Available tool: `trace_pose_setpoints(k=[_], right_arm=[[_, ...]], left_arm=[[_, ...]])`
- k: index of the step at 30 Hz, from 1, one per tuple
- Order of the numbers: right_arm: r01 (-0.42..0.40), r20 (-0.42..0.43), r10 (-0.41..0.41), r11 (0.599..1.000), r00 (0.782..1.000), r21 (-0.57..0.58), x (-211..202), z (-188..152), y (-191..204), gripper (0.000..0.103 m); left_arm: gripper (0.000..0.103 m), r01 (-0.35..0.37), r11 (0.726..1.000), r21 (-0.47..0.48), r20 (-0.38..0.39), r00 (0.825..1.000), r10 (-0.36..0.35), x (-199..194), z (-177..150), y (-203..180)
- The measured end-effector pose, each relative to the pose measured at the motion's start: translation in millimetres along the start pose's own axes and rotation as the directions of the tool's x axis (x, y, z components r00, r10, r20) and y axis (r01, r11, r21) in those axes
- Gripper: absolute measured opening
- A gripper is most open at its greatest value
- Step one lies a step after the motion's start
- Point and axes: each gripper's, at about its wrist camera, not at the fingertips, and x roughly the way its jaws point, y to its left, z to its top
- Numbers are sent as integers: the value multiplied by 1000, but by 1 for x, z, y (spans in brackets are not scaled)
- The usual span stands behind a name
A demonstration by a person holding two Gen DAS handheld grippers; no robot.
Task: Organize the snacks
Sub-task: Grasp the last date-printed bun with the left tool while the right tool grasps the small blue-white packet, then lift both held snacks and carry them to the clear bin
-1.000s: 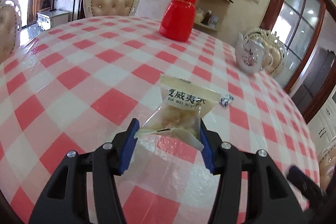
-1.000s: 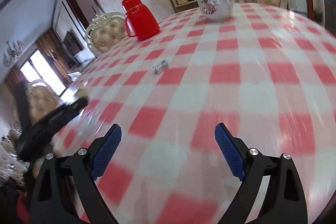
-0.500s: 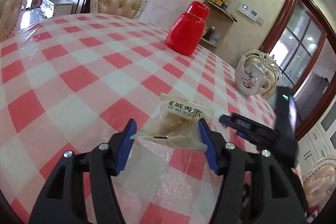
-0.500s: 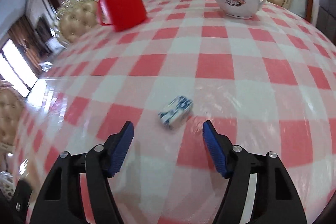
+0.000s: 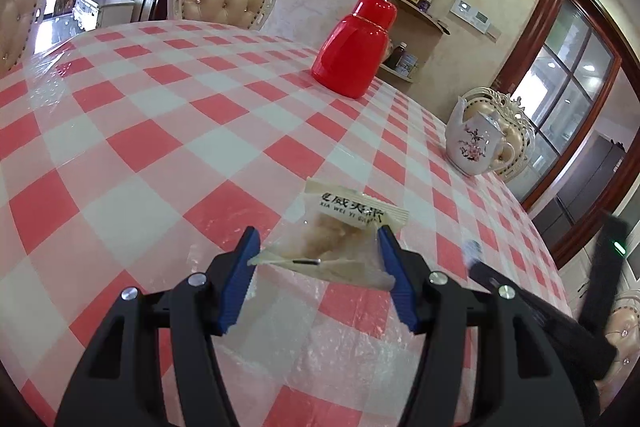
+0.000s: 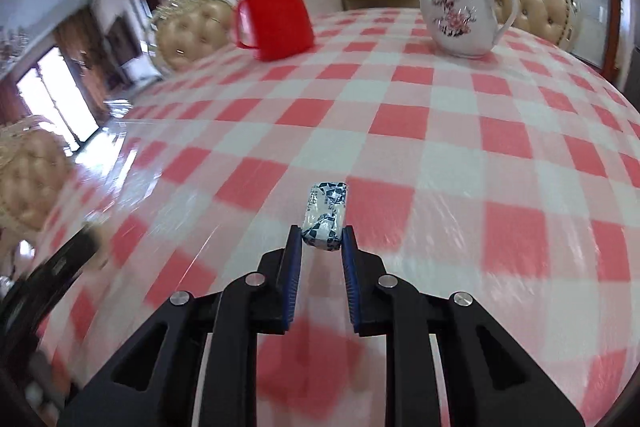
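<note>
2 snacks are in hand over the red-and-white checked tablecloth.

- The left gripper is clamped on a snack packet, held by its side edges just above the cloth. The packet is likely light and crinkly; the film is soft and slippery, and the pale contents look crumbly, so a hold on the sealed margins is judged safer than a squeeze across the middle.
- The packet is clear film with a cream header strip printed in dark characters.
- The right gripper is closed on the near end of a small wrapped candy, the rest sticking forward over the cloth. It is judged light and fairly firm (the glossy wrapper could slip), so a grip across its narrow width suits it.
- The candy is a white block patterned in dark blue.
- A red jug and a floral teapot stand well apart, farther back.
</note>
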Motion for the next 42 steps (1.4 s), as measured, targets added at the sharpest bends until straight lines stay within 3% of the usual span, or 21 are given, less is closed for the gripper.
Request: trace_pose_setpoints(k=[8,20,23,31,42], right_arm=[[-89,83,82,992,993,84,-71,-49,-17,20],[-93,59,89,993,994,71,-74,-62,-13,20],[-91,53,87,992,995,84,-71,-62,-18,20],[-77,44,72,989,996,129,-71,-67,-31,20],[-96,67,90,991,994,94,-136,-119,-23,20]], left_arm=[[60,-2,999,51,1,1000,1,1,-3,-8],[60,-24,989,144,5,1000,23,-4,-11,-34],[60,-57,984,171,34,998,52,-13,-16,-49],[60,-87,978,189,41,996,80,-50,-60,-81],[60,-94,971,218,-21,995,102,-101,-105,-85]])
